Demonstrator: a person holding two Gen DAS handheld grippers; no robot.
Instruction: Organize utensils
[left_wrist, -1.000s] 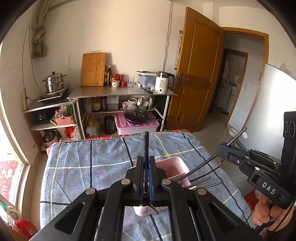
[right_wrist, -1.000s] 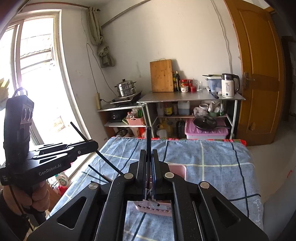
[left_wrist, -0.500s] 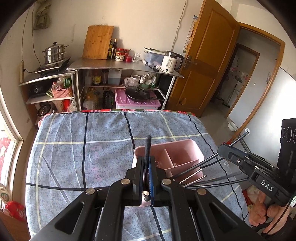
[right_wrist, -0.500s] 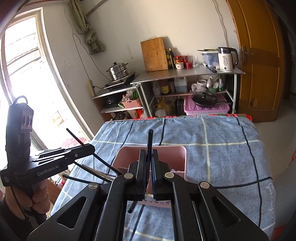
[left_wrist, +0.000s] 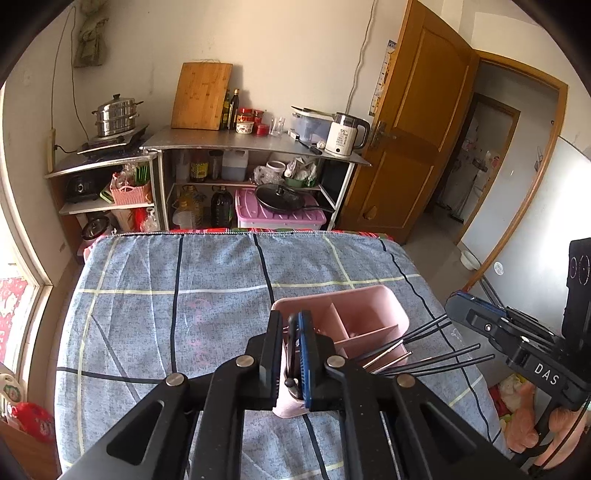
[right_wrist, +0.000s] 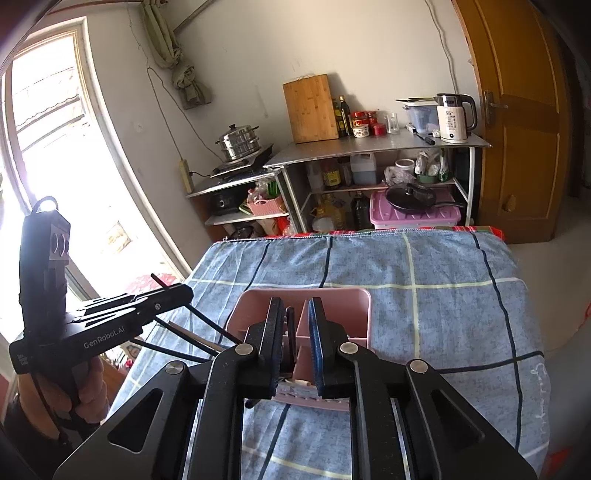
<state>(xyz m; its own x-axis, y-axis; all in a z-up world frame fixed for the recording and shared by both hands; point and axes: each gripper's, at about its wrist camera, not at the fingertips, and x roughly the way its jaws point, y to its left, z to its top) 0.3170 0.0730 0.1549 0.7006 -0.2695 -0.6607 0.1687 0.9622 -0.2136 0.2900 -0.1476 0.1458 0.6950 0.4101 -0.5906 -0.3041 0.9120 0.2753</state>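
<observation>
A pink divided utensil holder (left_wrist: 364, 317) (right_wrist: 338, 308) stands on the blue checked tablecloth. My left gripper (left_wrist: 290, 321) is above its left compartment, jaws slightly parted around a black chopstick (left_wrist: 292, 343) that hangs down into the holder. My right gripper (right_wrist: 296, 314) is above the holder with jaws parted, and a black chopstick (right_wrist: 291, 334) stands loose between them, pointing down into the holder. Several black and metal chopsticks (left_wrist: 424, 354) stick out of the holder toward the right gripper (left_wrist: 517, 343). The left gripper (right_wrist: 110, 321) shows at the left of the right wrist view.
The cloth-covered table (left_wrist: 184, 288) ends at a red trim on the far side. Behind it stand metal shelves (left_wrist: 255, 147) with a cutting board, kettle, bottles and a steamer pot. A wooden door (left_wrist: 417, 122) is at the right, a window (right_wrist: 48, 147) at the left.
Both grippers tilted down over the holder. Their jaws, earlier clamped on upright chopsticks, have parted, and the chopsticks have slid down into the holder.
</observation>
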